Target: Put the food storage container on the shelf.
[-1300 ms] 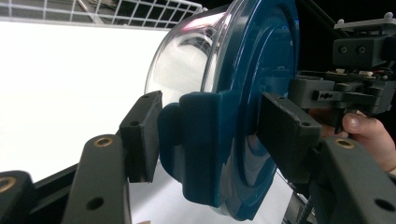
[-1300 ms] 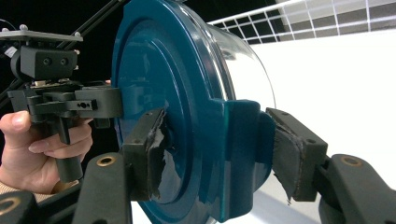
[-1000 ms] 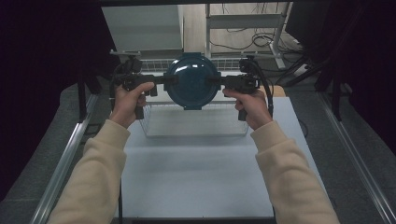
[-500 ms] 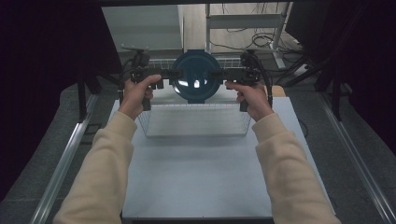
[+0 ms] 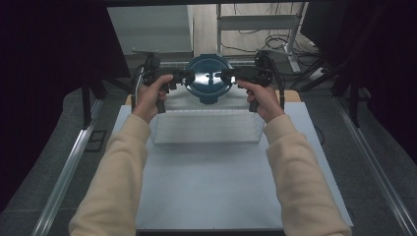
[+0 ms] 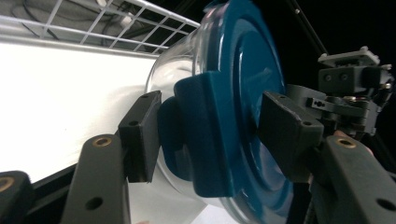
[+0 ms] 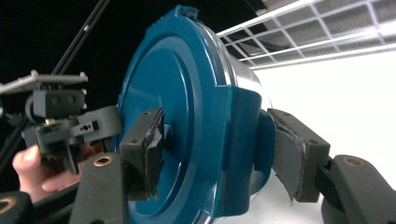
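Observation:
A round clear container with a teal lid (image 5: 209, 81) hangs in the air above the far edge of a white wire basket (image 5: 204, 129). It is tilted so its lid faces the high view. My left gripper (image 5: 187, 77) is shut on the teal clip at its left side, and my right gripper (image 5: 227, 76) is shut on the clip at its right. In the left gripper view the lid (image 6: 243, 70) sits between my left gripper's (image 6: 215, 133) pads. In the right gripper view the lid (image 7: 173, 93) is clamped by my right gripper (image 7: 219, 154).
The basket stands at the far end of a white tabletop (image 5: 221, 191). Metal frame rails (image 5: 74, 162) run along both sides of the table. Shelving and cables (image 5: 255, 29) lie beyond the far edge.
Both grippers have carried the container slightly up and away over the basket's far edge. It has tipped so more of the flat lid faces the camera. Both grips are unchanged.

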`<state>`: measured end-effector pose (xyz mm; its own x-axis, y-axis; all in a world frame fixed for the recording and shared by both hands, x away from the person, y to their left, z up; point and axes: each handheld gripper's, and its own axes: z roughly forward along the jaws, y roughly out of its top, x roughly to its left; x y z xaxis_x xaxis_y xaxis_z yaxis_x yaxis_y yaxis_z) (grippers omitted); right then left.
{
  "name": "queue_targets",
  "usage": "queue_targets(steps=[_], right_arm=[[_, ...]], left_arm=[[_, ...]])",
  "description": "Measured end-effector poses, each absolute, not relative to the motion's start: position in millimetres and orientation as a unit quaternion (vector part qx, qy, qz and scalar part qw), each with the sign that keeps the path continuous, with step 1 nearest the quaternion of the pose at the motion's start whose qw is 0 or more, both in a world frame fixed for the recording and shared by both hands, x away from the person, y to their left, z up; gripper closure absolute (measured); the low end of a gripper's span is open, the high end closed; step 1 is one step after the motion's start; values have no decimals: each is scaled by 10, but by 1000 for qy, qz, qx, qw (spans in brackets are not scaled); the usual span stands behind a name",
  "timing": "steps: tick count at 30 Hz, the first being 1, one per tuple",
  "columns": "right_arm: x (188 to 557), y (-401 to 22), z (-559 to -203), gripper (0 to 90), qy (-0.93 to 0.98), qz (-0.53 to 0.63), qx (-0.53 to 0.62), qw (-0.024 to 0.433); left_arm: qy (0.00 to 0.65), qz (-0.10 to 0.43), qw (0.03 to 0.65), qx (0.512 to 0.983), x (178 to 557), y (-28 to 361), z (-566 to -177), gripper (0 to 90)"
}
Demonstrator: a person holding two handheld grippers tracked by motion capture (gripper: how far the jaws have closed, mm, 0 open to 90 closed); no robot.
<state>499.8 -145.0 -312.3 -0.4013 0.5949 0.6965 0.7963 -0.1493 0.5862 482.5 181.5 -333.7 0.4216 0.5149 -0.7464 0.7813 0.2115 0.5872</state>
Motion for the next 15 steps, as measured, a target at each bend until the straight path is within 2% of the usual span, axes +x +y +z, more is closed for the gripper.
queue_targets(steps=[9,15], right_arm=[[5100,-1472,-3246,385,-603,-528,-586,115],[5076,-1468,-3262,364,-596,-533,-590,111]], left_arm=[[539,-144,578,596,4941,1804,-3470,389],[539,-132,584,593,4929,1781,-3477,382]])
